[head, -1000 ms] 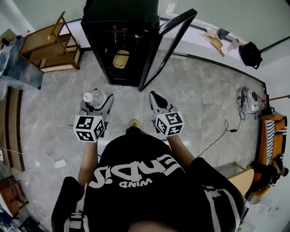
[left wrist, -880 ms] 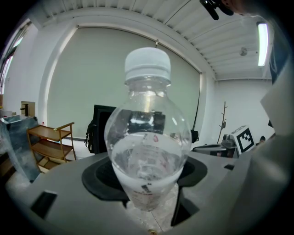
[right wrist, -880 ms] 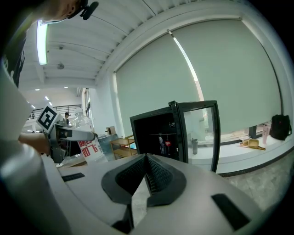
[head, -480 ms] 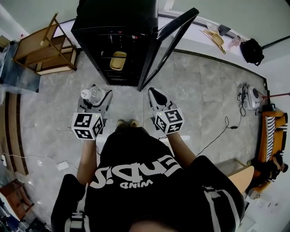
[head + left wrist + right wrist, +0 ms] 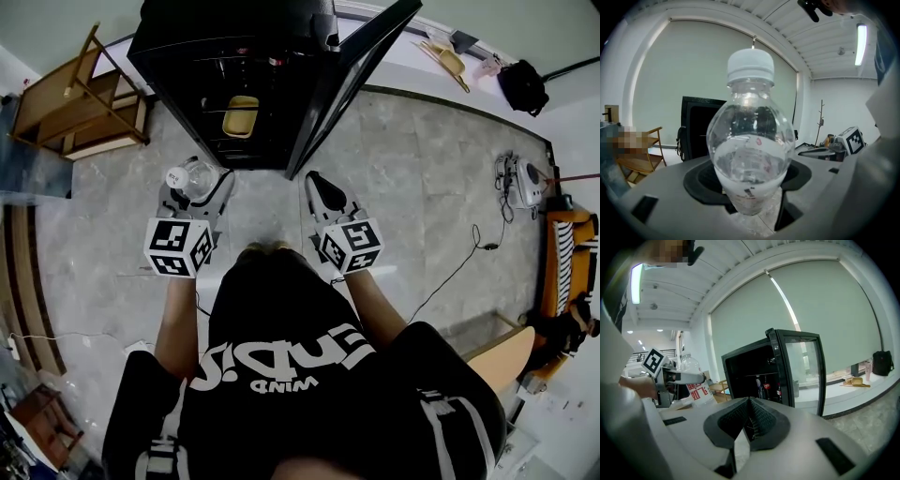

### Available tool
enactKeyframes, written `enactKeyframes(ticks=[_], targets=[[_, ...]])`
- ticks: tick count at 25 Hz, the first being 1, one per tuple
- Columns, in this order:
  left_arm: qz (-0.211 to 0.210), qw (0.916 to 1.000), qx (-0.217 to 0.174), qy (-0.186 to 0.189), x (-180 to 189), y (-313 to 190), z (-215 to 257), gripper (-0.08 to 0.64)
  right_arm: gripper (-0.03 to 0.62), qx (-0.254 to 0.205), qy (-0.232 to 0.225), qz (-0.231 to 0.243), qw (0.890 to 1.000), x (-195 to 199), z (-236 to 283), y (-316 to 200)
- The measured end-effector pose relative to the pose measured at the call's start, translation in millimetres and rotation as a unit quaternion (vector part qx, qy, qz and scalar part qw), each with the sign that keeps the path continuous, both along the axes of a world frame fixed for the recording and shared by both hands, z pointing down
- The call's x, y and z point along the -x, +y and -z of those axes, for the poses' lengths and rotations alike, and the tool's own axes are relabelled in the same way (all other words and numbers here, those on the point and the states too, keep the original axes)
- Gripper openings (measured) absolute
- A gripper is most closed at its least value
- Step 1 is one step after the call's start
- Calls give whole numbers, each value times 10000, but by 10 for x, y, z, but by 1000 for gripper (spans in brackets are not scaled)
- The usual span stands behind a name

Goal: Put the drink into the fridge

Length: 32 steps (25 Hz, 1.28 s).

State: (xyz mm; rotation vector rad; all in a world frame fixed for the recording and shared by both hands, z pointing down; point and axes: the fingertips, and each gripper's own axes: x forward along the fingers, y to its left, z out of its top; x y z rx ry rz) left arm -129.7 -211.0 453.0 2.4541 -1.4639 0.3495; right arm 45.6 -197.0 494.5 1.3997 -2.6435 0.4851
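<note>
My left gripper (image 5: 192, 190) is shut on a clear water bottle (image 5: 191, 178) with a white cap, held upright. In the left gripper view the bottle (image 5: 750, 145) fills the middle, clamped between the jaws. The black fridge (image 5: 234, 84) stands just ahead with its glass door (image 5: 356, 66) swung open to the right; a yellow item (image 5: 241, 114) lies on a shelf inside. My right gripper (image 5: 321, 197) is shut and holds nothing. In the right gripper view the fridge (image 5: 773, 371) shows several bottles on a shelf, and the left gripper (image 5: 675, 376) with the bottle appears at left.
A wooden shelf rack (image 5: 80, 103) stands left of the fridge. A counter ledge (image 5: 441, 66) runs along the back right with a black bag (image 5: 522, 86) on it. A cable (image 5: 464, 262) and a small appliance (image 5: 520, 183) lie on the tiled floor at right.
The person has stepped closer to the fridge; both grippers, the left with the bottle, have come nearer its open front.
</note>
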Motion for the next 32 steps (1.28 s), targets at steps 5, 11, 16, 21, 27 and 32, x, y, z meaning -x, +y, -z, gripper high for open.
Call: enactKeyframes(ticks=[5,11,16,21,27,32], targets=[[-86,10000,-25,3,59,-102,-304,305,23,-33,-24,-20,10000,142,-269,-42],[-156,9998,-41,-76,122,-148,-664,305,23,-75,62,-3,10000,237,-450,-71],[-176,9994,-8,-287,179,-311,-888,305,23,-100,51,-11,9999,303,-470,-128],[-217,9988,-127,-424,135,-607,-1046,305,23,-90,93,-106,9999,264,-465,-185],[-256,9984,-111,-498,68,-1066,-1264,305,23,-30,72,-265,9996,196,-443,-195],[-375,9974,-116,-596,-69,-1464,-1393,305,23,51,107,-384,9992,120,-464,-167]])
